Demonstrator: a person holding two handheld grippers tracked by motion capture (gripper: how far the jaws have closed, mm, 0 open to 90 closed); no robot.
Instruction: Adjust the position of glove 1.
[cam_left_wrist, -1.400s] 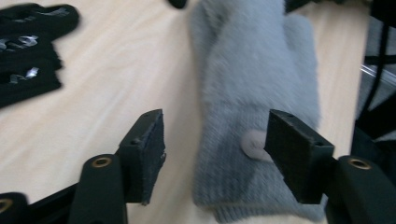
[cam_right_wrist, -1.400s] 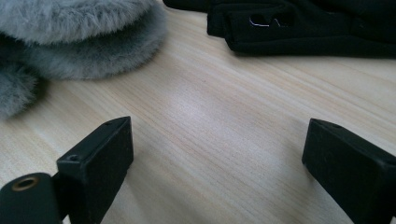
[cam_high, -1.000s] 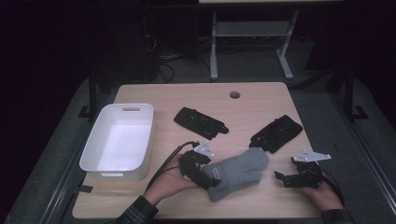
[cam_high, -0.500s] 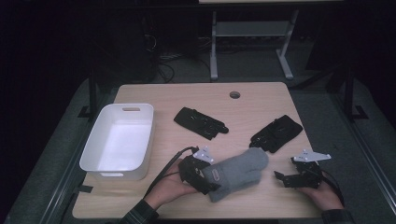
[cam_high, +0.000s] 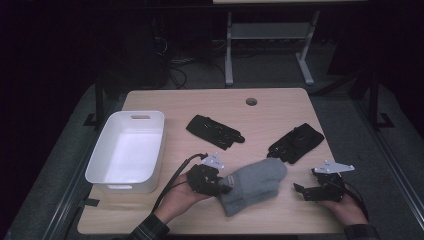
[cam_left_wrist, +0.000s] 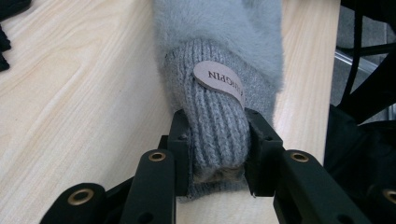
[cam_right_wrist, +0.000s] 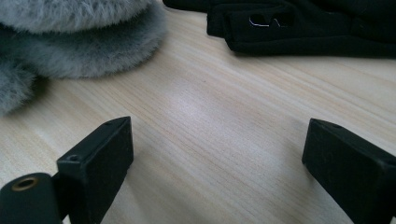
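Grey mittens (cam_high: 255, 185) are lying stacked at the near edge of the table (cam_high: 280, 107), between the two hands, with the knitted cuff end turned toward the person's left. That cuff (cam_left_wrist: 219, 126), marked by a small tan label (cam_left_wrist: 219, 81), is pinched between the jaws of the left gripper (cam_left_wrist: 217, 156), which have just been closing onto it; the pads are seen pressed into the ribbed knit on both sides. The pair is not yet lifted: its fluffy body is resting on the wood.

To the right, the right gripper (cam_right_wrist: 215, 158) is held low over bare tabletop with its jaws spread wide and nothing between them; the fuzzy edge of the mittens and a black glove (cam_high: 296, 143) are seen just beyond it. A second black glove (cam_high: 215, 131) is lying farther back, near the middle of the table.

A white bin (cam_high: 127, 150) stands at the left side, with nothing inside it. Judged from this, the work is at an early stage: a grip has been taken, but the carry to the bin and the release are left, and both black gloves remain untouched.
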